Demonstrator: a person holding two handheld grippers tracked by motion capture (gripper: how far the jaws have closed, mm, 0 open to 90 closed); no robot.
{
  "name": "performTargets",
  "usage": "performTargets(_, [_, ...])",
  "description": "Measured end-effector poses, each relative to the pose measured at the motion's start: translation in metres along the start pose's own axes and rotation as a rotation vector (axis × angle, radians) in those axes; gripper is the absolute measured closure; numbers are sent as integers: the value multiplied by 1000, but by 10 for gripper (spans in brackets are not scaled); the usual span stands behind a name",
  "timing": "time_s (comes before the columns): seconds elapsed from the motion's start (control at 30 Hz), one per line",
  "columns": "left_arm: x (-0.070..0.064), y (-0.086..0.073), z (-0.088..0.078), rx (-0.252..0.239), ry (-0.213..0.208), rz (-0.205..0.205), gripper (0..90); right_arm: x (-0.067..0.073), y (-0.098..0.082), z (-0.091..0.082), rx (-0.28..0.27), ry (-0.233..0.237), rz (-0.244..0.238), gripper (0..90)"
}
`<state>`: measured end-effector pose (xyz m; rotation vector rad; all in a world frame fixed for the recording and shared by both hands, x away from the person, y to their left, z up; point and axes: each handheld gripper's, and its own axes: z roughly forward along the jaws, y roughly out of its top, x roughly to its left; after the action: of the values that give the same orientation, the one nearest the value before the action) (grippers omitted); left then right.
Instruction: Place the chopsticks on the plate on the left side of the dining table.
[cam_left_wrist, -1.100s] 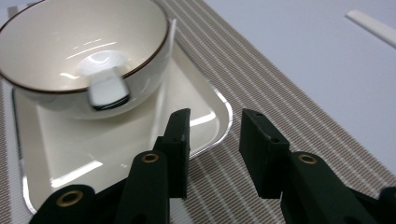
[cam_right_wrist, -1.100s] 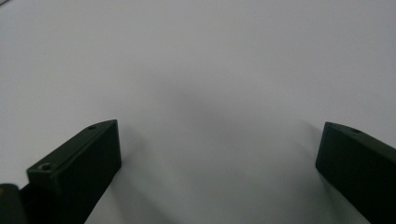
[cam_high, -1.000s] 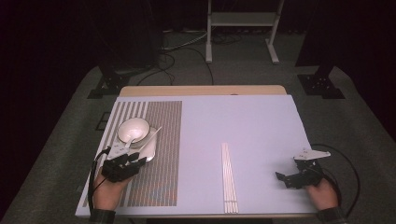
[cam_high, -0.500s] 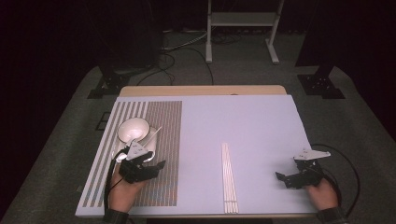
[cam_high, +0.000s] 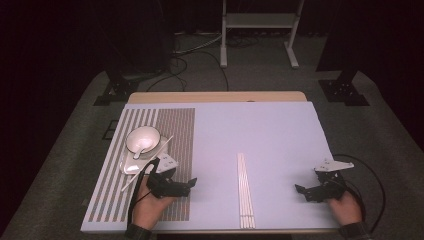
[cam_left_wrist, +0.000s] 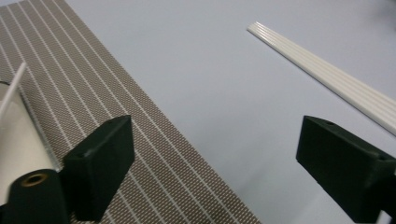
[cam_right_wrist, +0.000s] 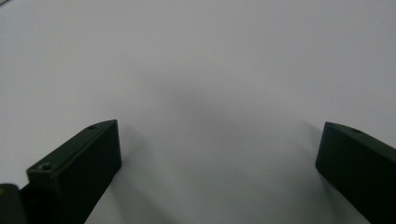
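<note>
Pale blue table (cam_high: 280, 135), striped mat (cam_high: 172, 125) at left: setting laid.
Left gripper (cam_high: 182, 186) jaws just opened, empty, pulled back from bowl (cam_high: 142, 138) on plate (cam_high: 131, 163); chopsticks (cam_high: 244, 190) next. Right gripper (cam_high: 307, 192) wide, empty.

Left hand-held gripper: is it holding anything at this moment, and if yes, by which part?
Nothing is held. The left hand-held gripper has just been opening, and between its jaws there is only the striped mat and the table.
</note>
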<state>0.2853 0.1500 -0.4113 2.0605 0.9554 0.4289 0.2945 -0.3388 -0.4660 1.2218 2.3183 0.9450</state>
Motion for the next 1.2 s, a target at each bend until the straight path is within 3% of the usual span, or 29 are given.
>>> performTargets(0.23, [-11,3,11,8,-34,12,17,0,0,0,0,0,0,0])
performTargets(0.67, [-35,9,30,18,-97,26,0,0,0,0,0,0,0,0])
performTargets(1.2, [-84,9,67,34,-192,66,0,0,0,0,0,0,-2,0])
